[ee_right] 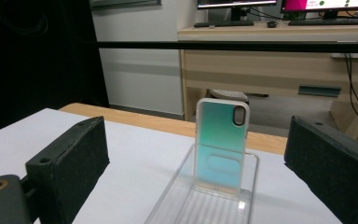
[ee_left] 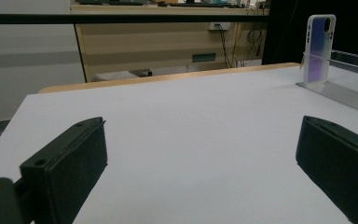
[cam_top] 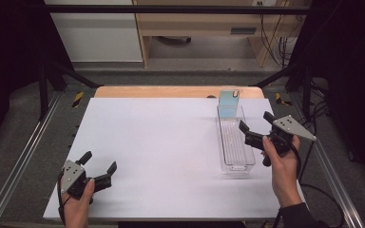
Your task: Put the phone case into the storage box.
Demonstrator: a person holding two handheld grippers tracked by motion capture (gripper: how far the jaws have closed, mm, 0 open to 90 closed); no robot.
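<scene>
A: Where was the phone case (cam_top: pixel 228 104)?
B: Right of centre in the high view, standing upright at the far end of the clear tray (cam_top: pixel 236 142).
A: And the right gripper (cam_top: pixel 256 124)?
B: Over the tray's right edge, jaws apart, nothing between them.
A: The left gripper (cam_top: pixel 98 162)?
B: Lower left, jaws apart, empty, above the white tabletop (cam_top: pixel 161 142).

phone case (cam_top: pixel 228 104) upright in far end of tray (cam_top: pixel 236 164), tray right on table (cam_top: pixel 147 142)
</scene>
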